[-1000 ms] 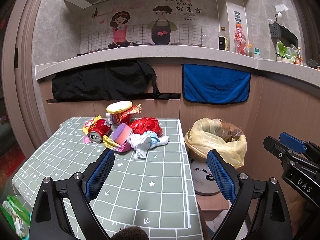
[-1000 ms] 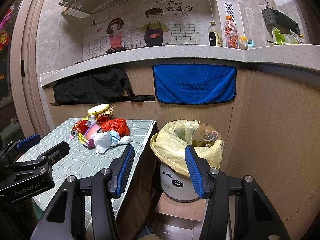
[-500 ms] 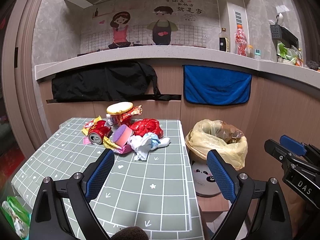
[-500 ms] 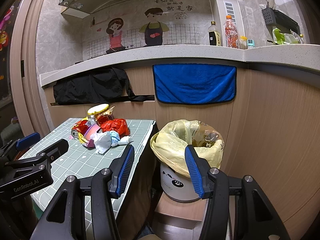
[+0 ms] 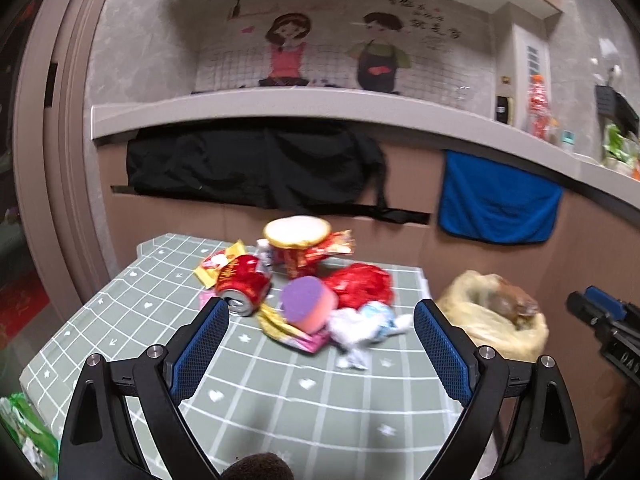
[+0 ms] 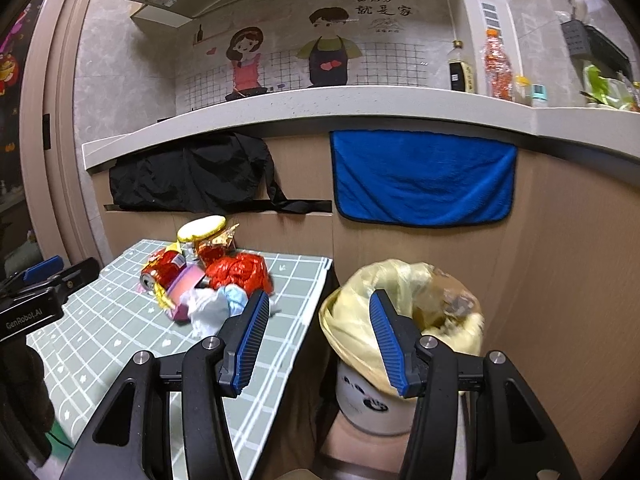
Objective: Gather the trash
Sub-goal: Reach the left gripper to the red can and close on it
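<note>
Toward the table's far edge sits the trash pile [image 5: 304, 288], straight ahead of my left gripper [image 5: 320, 344], whose jaws are spread wide and empty. My right gripper [image 6: 316, 332], also spread and empty, faces the lined bin [image 6: 400, 320] off the table's right edge; left is nearer.

Both wrist views face the counter, sharing the trash pile [image 5: 304, 288] and bin [image 6: 400, 320]; the left sits nearer the table [image 5: 280, 392].

Left gripper [image 5: 320, 322] spread wide — trash pile [image 5: 304, 288] between fingers.
</note>
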